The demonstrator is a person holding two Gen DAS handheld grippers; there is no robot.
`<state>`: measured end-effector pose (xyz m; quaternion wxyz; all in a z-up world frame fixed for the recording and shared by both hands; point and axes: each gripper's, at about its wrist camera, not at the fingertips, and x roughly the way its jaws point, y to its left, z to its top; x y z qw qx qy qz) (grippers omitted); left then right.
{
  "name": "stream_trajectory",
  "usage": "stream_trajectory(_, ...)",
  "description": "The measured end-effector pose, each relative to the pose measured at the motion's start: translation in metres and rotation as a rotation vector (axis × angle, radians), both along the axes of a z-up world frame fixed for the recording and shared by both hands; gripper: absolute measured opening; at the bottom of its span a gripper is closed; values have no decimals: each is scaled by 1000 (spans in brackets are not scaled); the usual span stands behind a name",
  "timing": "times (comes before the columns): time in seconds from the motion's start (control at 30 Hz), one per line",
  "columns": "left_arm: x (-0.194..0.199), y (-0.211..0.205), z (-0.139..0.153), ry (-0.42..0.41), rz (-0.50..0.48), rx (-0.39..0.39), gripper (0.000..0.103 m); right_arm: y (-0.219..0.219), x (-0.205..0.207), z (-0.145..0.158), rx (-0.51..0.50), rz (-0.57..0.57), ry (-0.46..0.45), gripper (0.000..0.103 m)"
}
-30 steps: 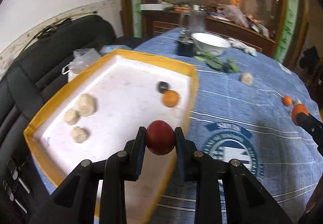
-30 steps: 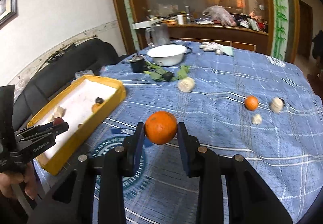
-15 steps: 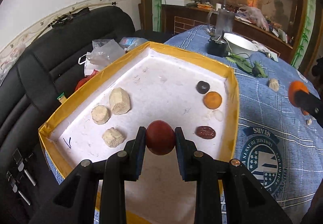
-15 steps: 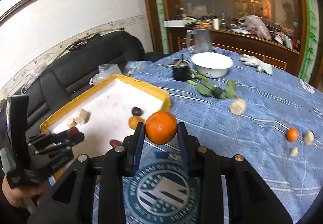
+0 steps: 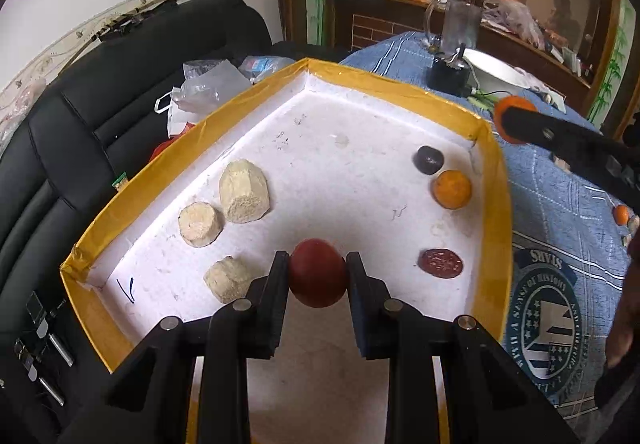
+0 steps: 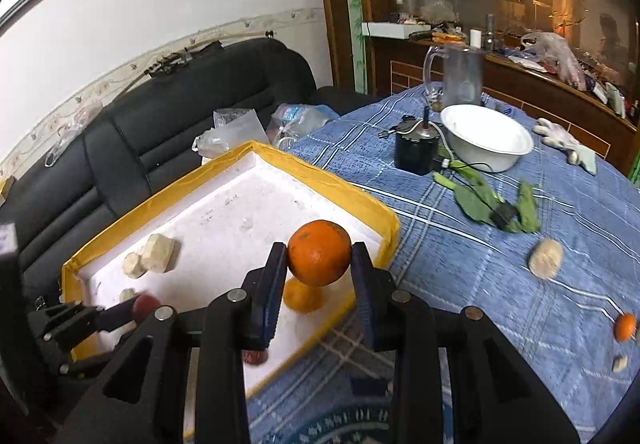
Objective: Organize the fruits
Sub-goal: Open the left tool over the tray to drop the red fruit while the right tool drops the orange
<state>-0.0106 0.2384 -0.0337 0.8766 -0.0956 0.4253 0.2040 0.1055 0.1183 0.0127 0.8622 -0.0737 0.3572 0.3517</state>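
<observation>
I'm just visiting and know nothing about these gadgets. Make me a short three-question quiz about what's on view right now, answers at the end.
1. True or false: the left gripper holds a dark red fruit.
2. What does the right gripper carry: A a pale chunk, B an orange, C a leaf?
3. How many pale chunks lie in the yellow-rimmed tray?

Key
1. True; both jaws press on it, above the tray.
2. B.
3. Three, grouped on the tray's left side in the left wrist view.
</observation>
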Motion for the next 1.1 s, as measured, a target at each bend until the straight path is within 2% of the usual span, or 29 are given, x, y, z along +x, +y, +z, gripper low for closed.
stream_trajectory(0.33, 6, 8, -4, 28, 6, -1, 27, 41, 40, -22, -40, 27, 71, 35)
stream_trajectory(0.73, 7, 14, -3, 42, 36, -11, 27, 56, 55, -40, -58, 18, 116, 35)
stream_trajectory(0.8, 10, 11, -4, 63, 11, -6, 28, 59, 57, -44, -73, 24, 132, 36)
stream_trajectory(0.83, 10, 10, -4, 68, 3, -14, 30, 59, 57, -46, -80, 24, 138, 36)
stream_trajectory(0.93, 2, 14, 2, 38, 37, -34, 56, 51, 55, -43, -80, 11, 144, 36)
stream_trajectory(1.03, -8, 19, 11, -19, 94, -39, 62, 28, 45, -32, -58, -14, 117, 41)
stream_trajectory(1.07, -11, 21, 13, -34, 115, -48, 69, 19, 42, -28, -47, -29, 106, 56)
stream_trajectory(1.1, -14, 22, 15, -51, 134, -65, 72, 5, 38, -23, -42, -59, 86, 72)
